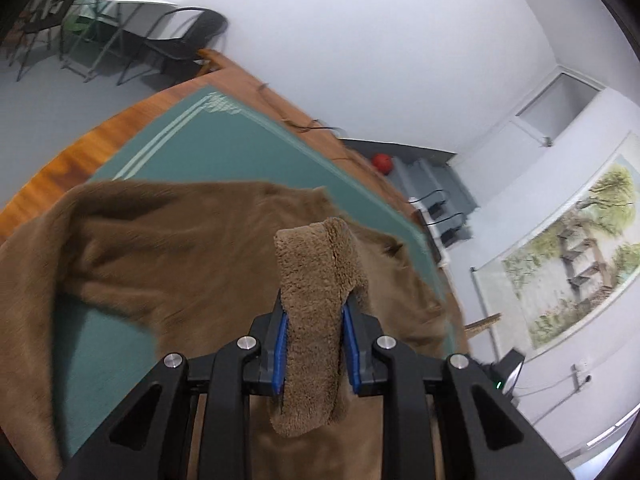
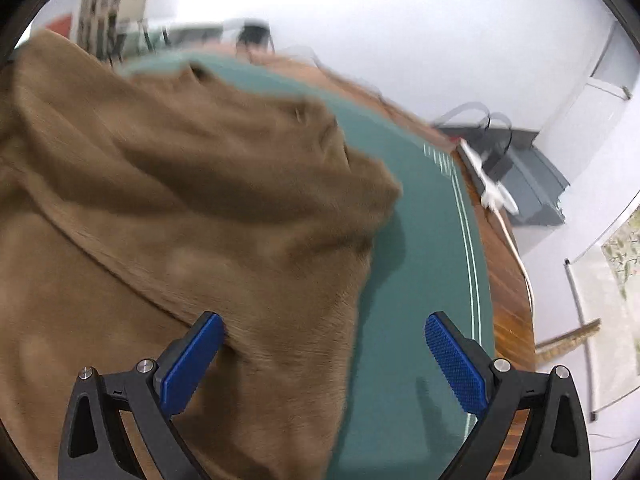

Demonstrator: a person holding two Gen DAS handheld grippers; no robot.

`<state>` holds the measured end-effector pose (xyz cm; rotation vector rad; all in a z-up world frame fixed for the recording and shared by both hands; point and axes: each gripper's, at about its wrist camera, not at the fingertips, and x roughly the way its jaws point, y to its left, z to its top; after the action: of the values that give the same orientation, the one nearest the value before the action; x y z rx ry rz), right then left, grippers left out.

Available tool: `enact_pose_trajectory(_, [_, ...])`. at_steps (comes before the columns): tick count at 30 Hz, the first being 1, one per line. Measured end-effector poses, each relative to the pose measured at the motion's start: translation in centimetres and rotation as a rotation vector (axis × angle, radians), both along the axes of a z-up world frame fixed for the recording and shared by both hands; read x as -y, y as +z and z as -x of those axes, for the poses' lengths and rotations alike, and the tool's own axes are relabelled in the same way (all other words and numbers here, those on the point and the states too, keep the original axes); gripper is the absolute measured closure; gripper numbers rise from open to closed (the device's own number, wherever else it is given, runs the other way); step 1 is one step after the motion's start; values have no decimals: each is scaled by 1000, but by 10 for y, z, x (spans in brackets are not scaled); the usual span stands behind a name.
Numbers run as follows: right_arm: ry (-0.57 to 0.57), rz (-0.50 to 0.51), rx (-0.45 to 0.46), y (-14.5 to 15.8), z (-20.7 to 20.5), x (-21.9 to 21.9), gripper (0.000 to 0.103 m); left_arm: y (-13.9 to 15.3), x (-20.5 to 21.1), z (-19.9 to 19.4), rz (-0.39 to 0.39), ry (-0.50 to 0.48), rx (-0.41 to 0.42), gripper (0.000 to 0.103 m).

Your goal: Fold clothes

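A brown fleece garment (image 1: 168, 248) lies rumpled on a green mat (image 1: 240, 148). My left gripper (image 1: 314, 308) is shut on a fuzzy fold of the garment, which sticks up between the blue pads (image 1: 280, 344) and hangs toward the camera. In the right wrist view the same brown garment (image 2: 180, 200) fills the left and centre, blurred. My right gripper (image 2: 324, 324) is open and wide, hovering just over the garment's right edge; its left pad (image 2: 192, 364) is over cloth, its right pad (image 2: 456, 364) over the green mat (image 2: 420, 240). Nothing is between its fingers.
The mat lies on a wooden table (image 1: 80, 152) whose edge curves round. A white cable and power strip (image 2: 492, 188) lie near the table's right edge. Chairs and a folding table (image 1: 120, 32) stand across the room, with a red ball (image 1: 382, 162) by the wall.
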<state>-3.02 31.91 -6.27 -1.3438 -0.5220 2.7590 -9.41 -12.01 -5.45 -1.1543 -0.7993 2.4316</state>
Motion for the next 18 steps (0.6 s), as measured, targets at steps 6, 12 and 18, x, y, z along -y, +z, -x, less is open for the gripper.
enact_pose_trajectory(6, [-27, 233, -40, 40, 44, -25, 1, -37, 0, 2, 10, -12, 82, 76])
enact_pose_trajectory(12, [-120, 130, 0, 17, 89, -36, 7, -32, -5, 8, -4, -38, 55, 76])
enact_pose_trajectory(18, [-213, 27, 41, -5, 133, -47, 11, -19, 8, 10, -35, -33, -7, 76])
